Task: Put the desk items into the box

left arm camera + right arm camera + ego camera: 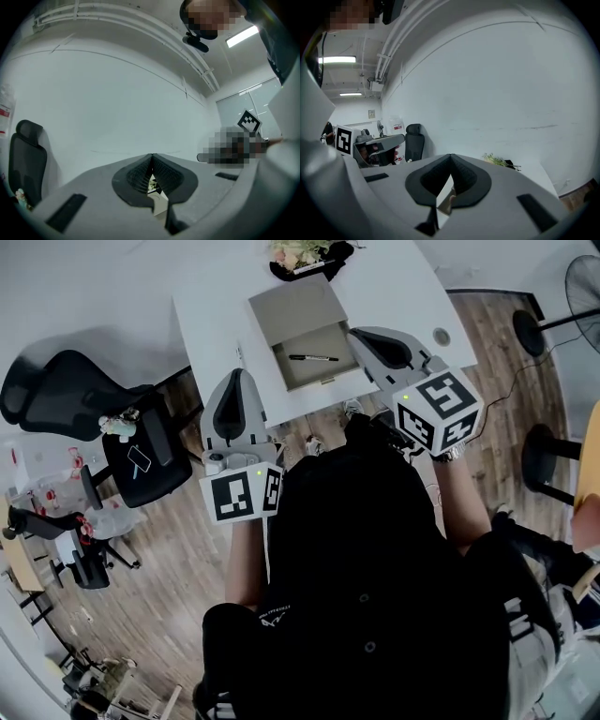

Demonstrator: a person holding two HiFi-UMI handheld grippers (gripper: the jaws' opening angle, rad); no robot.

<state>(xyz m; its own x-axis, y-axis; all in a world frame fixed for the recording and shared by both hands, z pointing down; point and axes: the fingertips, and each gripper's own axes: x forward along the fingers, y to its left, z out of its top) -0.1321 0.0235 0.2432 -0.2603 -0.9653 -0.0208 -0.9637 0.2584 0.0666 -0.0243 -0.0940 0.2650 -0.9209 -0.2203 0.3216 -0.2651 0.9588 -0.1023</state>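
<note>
An open tan box (pixel 302 371) sits near the front edge of the white desk (pixel 394 287), its lid (pixel 298 307) lying just behind it. A black pen (pixel 314 358) lies inside the box. My left gripper (pixel 236 376) is held left of the box, off the desk's front corner, jaws shut and holding nothing. My right gripper (pixel 358 333) hovers at the box's right edge, also shut and holding nothing. In the left gripper view the left gripper (pixel 151 157) tilts up at a white wall. The right gripper (pixel 450 157) in its own view does the same, with closed jaws.
A bunch of flowers on a dark holder (pixel 305 254) stands at the desk's back edge. A round grommet (pixel 442 336) is set in the desk at the right. A black office chair (pixel 94 404) stands left of the desk. A fan (pixel 581 287) and a stool base (pixel 546 457) are at the right.
</note>
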